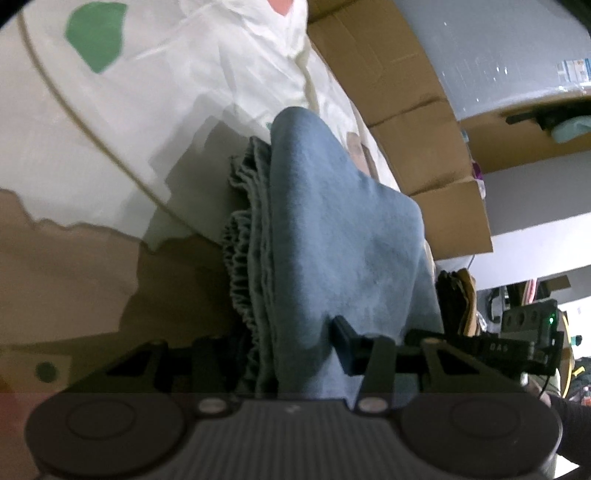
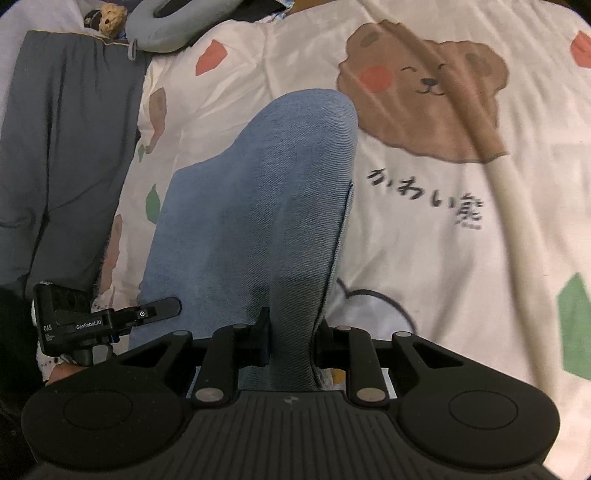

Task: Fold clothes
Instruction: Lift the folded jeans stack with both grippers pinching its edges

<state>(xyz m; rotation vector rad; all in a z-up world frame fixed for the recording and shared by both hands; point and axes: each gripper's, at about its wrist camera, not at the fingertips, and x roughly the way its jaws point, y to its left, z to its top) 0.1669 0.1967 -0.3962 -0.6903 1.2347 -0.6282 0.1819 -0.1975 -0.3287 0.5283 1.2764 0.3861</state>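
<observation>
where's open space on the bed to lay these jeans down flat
The widest bare stretch of the bear-print quilt lies right of the blue jeans, around the printed bear face and lettering. It is crowded to the left: a dark grey folded garment lies there, with a grey neck pillow and small teddy at the top. Both tongs grip the jeans.

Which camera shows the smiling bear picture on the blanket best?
The right wrist view. There the brown bear face lies flat on the white blanket, whole and clear beside the blue jeans. The left wrist view shows the blanket only at a steep slant, with brown patches and no bear face you can make out.
</observation>
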